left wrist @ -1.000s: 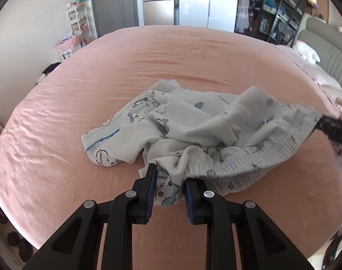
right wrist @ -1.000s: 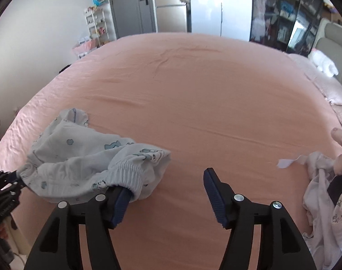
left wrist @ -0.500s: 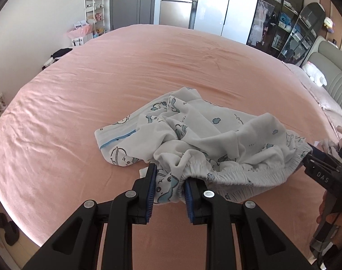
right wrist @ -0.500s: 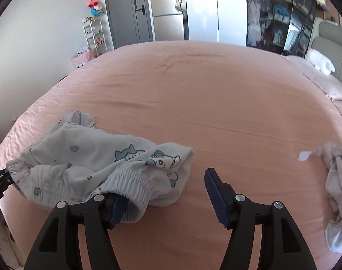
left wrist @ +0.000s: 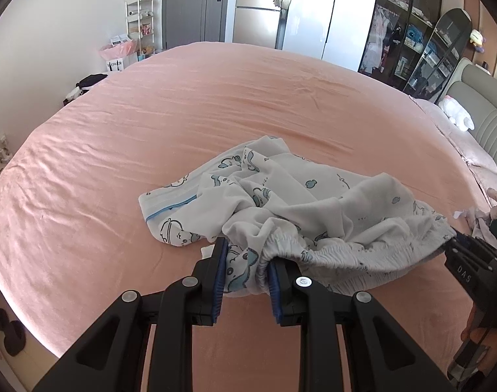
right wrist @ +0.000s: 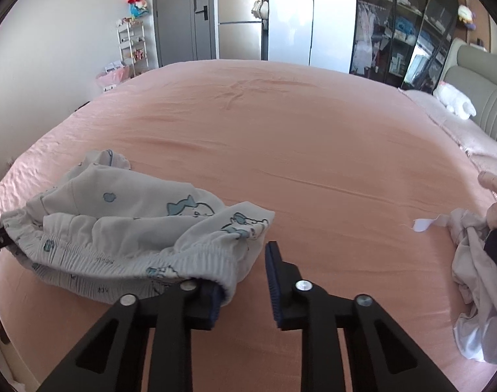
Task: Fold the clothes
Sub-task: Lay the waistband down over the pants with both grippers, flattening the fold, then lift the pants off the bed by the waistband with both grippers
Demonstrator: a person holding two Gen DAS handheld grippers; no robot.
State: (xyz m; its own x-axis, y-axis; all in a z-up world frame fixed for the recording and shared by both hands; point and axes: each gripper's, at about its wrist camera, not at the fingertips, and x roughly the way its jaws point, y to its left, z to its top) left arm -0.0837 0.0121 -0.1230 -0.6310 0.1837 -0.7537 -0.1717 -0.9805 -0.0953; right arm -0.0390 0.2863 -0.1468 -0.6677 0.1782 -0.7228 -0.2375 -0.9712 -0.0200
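Two grippers [left wrist: 247, 266] [right wrist: 243, 282], one printed garment [left wrist: 314, 209]

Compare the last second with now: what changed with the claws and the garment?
The right claw has just been closing and its jaws are much narrower. The elastic waistband of the white cotton garment with blue cartoon print drapes over one finger, and a bare gap still shows between the pads. Unchanged: the left claw stays clamped on the waistband's other end, and the garment lies on the pink bedsheet.

Home bedroom: pink bed [left wrist: 215, 104], headboard [right wrist: 477, 98], wardrobe [left wrist: 402, 26].
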